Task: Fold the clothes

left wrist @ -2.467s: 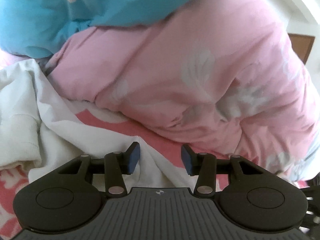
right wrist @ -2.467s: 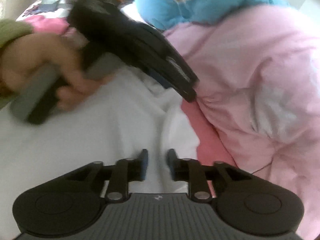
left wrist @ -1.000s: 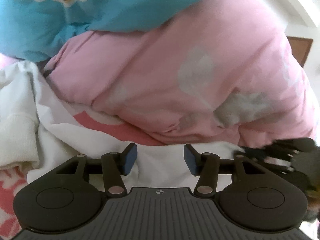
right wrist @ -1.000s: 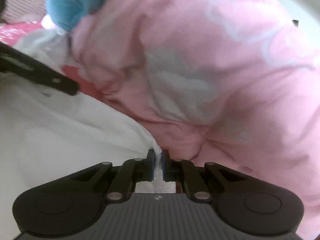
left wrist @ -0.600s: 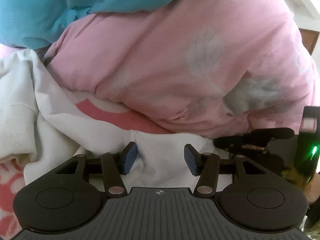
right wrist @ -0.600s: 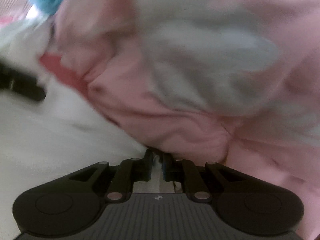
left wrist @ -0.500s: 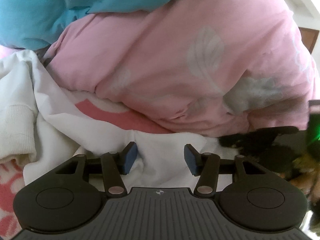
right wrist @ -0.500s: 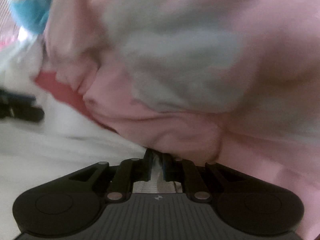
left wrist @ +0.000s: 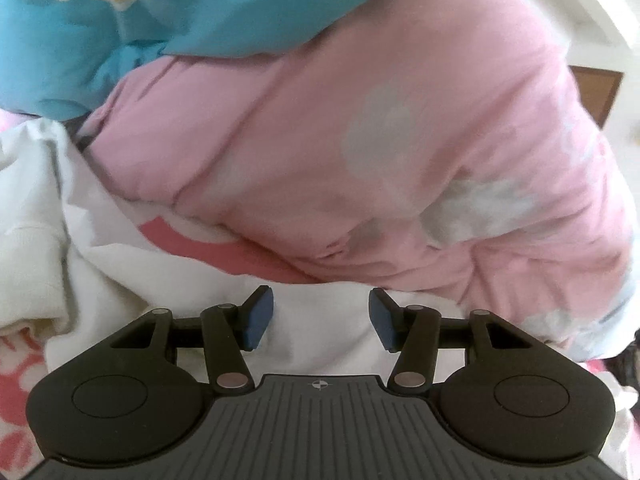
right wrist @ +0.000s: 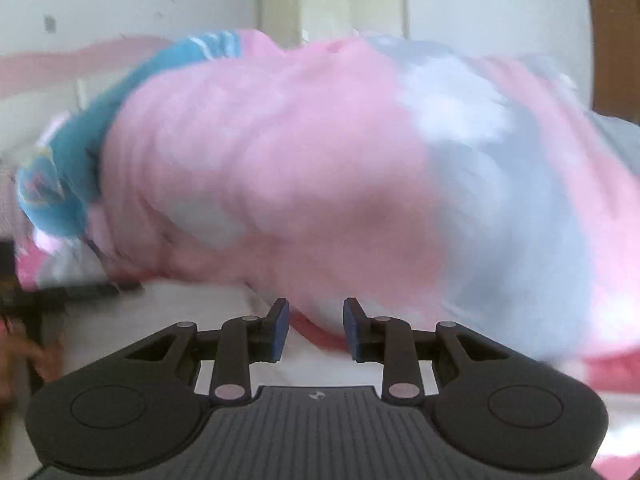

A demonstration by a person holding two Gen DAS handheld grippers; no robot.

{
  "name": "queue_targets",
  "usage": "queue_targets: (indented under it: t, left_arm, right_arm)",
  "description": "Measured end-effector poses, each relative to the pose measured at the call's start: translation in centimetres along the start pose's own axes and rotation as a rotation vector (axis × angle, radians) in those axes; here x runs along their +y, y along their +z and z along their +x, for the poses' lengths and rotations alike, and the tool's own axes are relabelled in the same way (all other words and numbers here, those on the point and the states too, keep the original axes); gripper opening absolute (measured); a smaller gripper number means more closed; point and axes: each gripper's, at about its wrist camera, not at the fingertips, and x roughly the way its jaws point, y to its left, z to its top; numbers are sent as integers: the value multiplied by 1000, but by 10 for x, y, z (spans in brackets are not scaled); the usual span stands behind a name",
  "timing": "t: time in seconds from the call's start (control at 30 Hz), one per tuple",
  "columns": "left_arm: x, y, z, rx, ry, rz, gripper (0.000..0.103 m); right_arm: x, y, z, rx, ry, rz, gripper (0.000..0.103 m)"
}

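Observation:
A white garment (left wrist: 120, 280) lies spread on the bed, with a ribbed cuff bunched at the left. My left gripper (left wrist: 321, 318) hovers open just above a flat part of the cloth, and nothing sits between its blue pads. In the blurred right wrist view the same white garment (right wrist: 180, 320) lies below and to the left. My right gripper (right wrist: 316, 330) has its jaws opening over the garment's edge with no cloth between them. The black body of the left gripper (right wrist: 60, 296) shows at the left edge, with a hand under it.
A big pink duvet (left wrist: 380, 140) with pale prints bulges right behind the garment. A blue quilt (left wrist: 140, 20) lies on top of it at the back left. The pink patterned bedsheet (left wrist: 16, 380) shows at the lower left. A white wall and a cabinet (right wrist: 332, 4) stand beyond.
My right gripper has let go of the white garment's edge, opened, and swung up and away, out of the left wrist view. My left gripper has stayed where it was.

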Motion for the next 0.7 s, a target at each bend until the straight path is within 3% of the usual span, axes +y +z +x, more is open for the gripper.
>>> queue_targets:
  t: [0.1,0.17,0.23,0.47,0.57,0.6,0.63,0.67,0.7]
  left_arm:
    - [-8,-5,3,16,-21,40,53]
    - [-11,-7,6,24,-21,58,53]
    - [-11,-8,8,29,-22,58,53]
    - [-11,-8,14,56,-25,47,53]
    - [-5,-11,13,69,-26,32,53]
    - [-4,-11,13,72,-28,25,53]
    - [-3,-11,13,73,-30,21,53]
    - [-2,-11,13,73,-31,16,53]
    - [-1,-11,13,73,-33,12,53]
  right_arm:
    - [-28,-13,-6,55,-74,45,32]
    - [-39,-13,11,101,-82,97,32]
    - [-53,-14,28,139,-80,152,39]
    - [-110,-20,99,314,-39,353,52]
    - [-125,-28,134,413,25,475,53]
    - [-124,-29,139,408,10,467,43]
    - [-121,-28,137,387,-6,431,13]
    - [-118,-26,133,364,-7,407,2]
    - [-117,-25,122,320,-12,410,3]
